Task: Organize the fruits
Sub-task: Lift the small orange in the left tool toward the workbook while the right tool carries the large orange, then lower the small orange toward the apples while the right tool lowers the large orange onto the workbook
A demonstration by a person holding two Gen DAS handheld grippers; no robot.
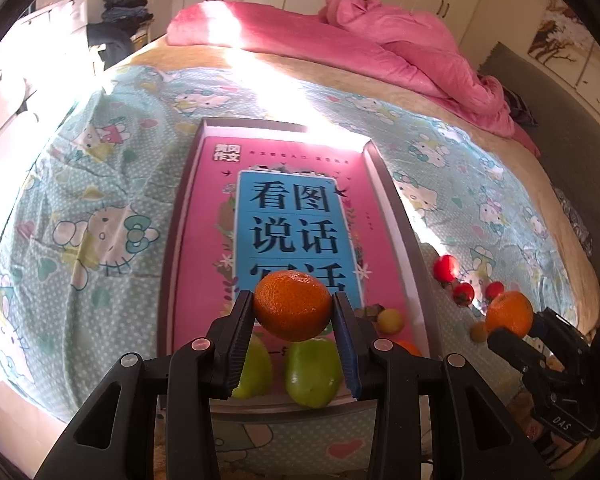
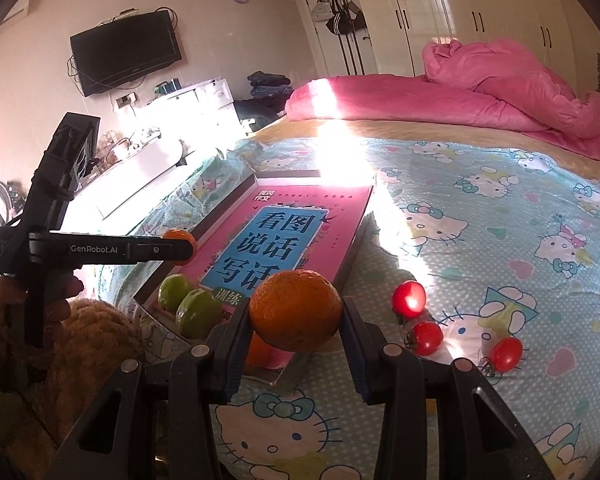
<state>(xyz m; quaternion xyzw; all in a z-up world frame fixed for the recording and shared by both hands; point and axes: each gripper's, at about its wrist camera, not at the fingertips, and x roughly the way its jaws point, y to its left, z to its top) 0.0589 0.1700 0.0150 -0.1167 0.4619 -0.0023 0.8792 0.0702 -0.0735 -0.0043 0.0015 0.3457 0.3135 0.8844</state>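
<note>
The left gripper [image 1: 293,312] pinches 1 orange [image 1: 293,306] over the near end of the tray [image 1: 396,216], above 2 green fruits [image 1: 310,372]. The right gripper [image 2: 296,320] pinches another orange [image 2: 296,309] beside the tray. 3 tomatoes [image 2: 409,299] lie on the sheet [image 2: 500,240]. If an orange drops, it may roll off the soft bed. Pink quilt [image 2: 500,96], closets behind

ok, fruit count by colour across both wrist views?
Orange: 3, one in the left gripper, one in the right gripper, one partly hidden in the tray
Green: 2
Red tomatoes: 3
Small yellow: 2
Total: 10
</note>
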